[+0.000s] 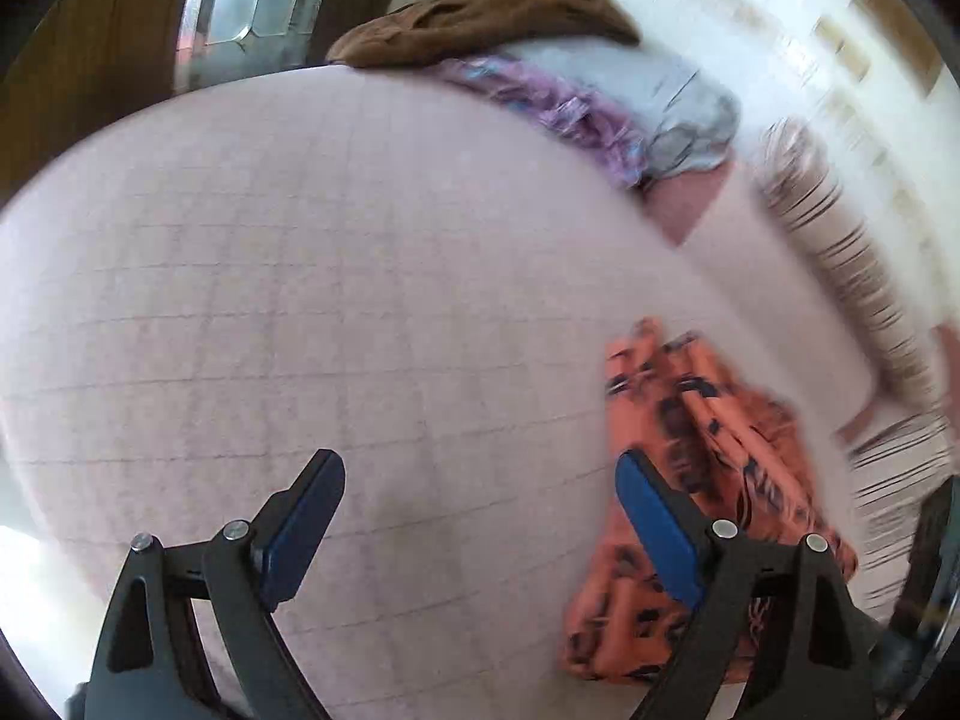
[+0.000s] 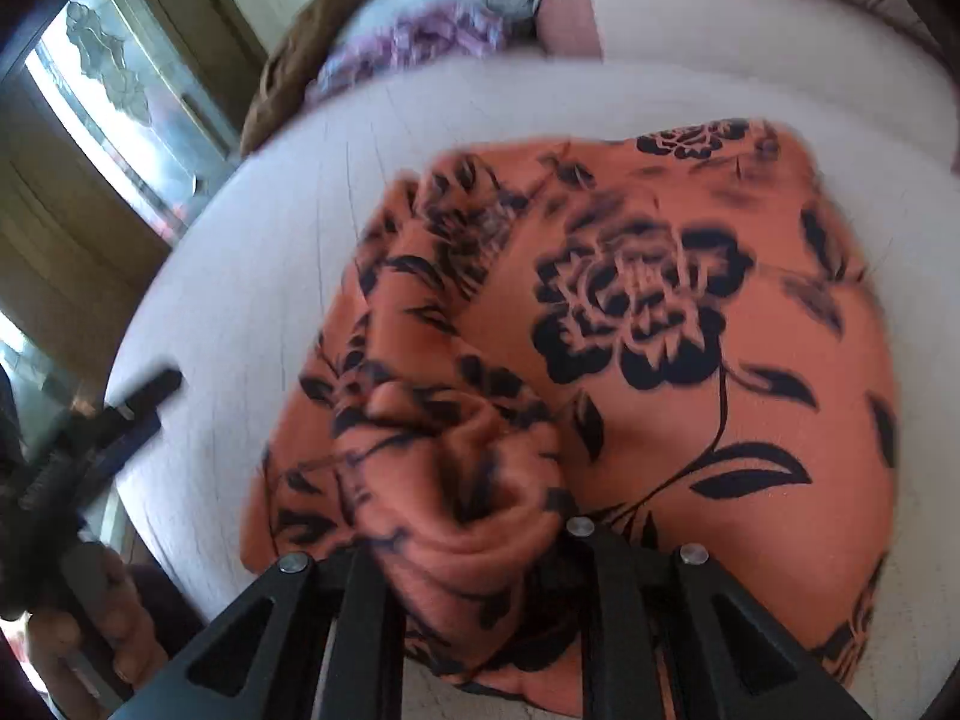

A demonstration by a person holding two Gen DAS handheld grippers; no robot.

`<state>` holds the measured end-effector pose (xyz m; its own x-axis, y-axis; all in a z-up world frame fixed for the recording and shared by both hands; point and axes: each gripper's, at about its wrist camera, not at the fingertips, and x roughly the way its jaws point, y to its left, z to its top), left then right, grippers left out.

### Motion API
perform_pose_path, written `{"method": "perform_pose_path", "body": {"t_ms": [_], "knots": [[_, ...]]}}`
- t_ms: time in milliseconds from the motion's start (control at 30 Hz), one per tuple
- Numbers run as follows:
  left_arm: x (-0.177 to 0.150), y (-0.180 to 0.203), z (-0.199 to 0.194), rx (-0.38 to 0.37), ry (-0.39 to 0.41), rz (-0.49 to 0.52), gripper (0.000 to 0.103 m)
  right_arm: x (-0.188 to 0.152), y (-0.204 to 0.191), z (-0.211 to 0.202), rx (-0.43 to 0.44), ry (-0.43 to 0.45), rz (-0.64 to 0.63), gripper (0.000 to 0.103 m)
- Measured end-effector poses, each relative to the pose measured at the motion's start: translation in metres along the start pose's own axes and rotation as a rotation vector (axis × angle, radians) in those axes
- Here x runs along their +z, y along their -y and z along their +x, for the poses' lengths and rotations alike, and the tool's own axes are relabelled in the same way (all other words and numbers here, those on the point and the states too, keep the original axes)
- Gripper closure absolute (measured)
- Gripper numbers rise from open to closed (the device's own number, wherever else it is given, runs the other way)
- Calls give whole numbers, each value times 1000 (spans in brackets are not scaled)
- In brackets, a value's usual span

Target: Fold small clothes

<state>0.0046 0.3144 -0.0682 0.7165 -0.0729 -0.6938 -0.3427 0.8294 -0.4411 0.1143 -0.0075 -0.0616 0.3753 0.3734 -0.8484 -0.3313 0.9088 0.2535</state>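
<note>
While no writing shows, right gripper (image 2: pixel 474 546) clamps orange floral garment (image 2: pixel 660 312).

Home bedroom: bed (image 1: pixel 300 276) with pale gridded sheet, loose clothes pile (image 1: pixel 540 78) at far edge, striped pillow (image 1: pixel 840 252) right, wooden glazed door (image 2: pixel 120 96) left.

Bare pale sheet (image 1: pixel 312 276) ahead; clothes pile (image 1: pixel 540 72) (far edge) and orange garment (image 1: pixel 708 456) block the right.
</note>
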Motion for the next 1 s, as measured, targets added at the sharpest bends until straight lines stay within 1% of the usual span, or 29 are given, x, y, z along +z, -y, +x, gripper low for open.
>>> {"method": "perform_pose_path", "body": {"t_ms": [67,100,167,233,267,300,333,367,433,467,500,533,567,600,667,700,767,800,833,867,933,1000], "knots": [[-2,5,6,3,12,7,12,18,-4,-24,23,45,2,87],[-3,7,7,-16,4,10,12,27,-6,-34,21,67,-3,87],[-3,8,12,-33,-2,24,12,48,-14,-63,35,143,2,87],[-2,4,6,-45,3,17,12,54,-28,-77,39,187,-22,87],[0,0,3,-52,5,2,12,52,-36,-78,45,194,-35,87],[2,-5,3,-58,1,-19,12,48,-43,-74,50,185,-41,87],[3,-10,5,-62,-10,-48,12,38,-52,-59,43,150,-56,87],[4,-12,7,-64,-19,-63,12,28,-61,-39,18,104,-81,84],[3,-13,10,-71,-27,-67,12,-2,-69,18,-72,-68,-153,77],[3,-12,10,-76,-26,-64,12,-12,-73,25,-90,-50,-185,76],[2,-13,7,-85,-19,-60,12,-20,-79,17,-94,30,-218,64],[3,-13,4,-96,-10,-57,12,-23,-80,10,-58,50,-213,38],[3,-13,3,-107,-10,-57,12,-24,-79,6,-7,37,-179,30],[2,-12,2,-121,-20,-57,12,-25,-72,0,37,39,-130,29],[-1,-5,-1,-151,-53,-35,12,-32,-60,-13,62,60,-79,29],[-3,-1,-3,-169,-65,-19,12,-37,-50,-21,94,74,-40,29],[-12,19,-15,-222,-92,63,12,-52,-30,-40,146,107,39,29],[-17,28,-19,-234,-95,98,12,-63,-18,-50,165,126,78,29],[-25,44,-23,-244,-113,150,12,-74,-10,-59,177,138,98,29],[-30,55,-23,-252,-136,177,12,-81,-1,-64,180,147,122,29],[-39,75,-19,-244,-169,219,12,-88,19,-72,182,154,164,29],[-46,92,-14,-212,-184,262,12,-95,37,-74,196,154,205,29]]}}
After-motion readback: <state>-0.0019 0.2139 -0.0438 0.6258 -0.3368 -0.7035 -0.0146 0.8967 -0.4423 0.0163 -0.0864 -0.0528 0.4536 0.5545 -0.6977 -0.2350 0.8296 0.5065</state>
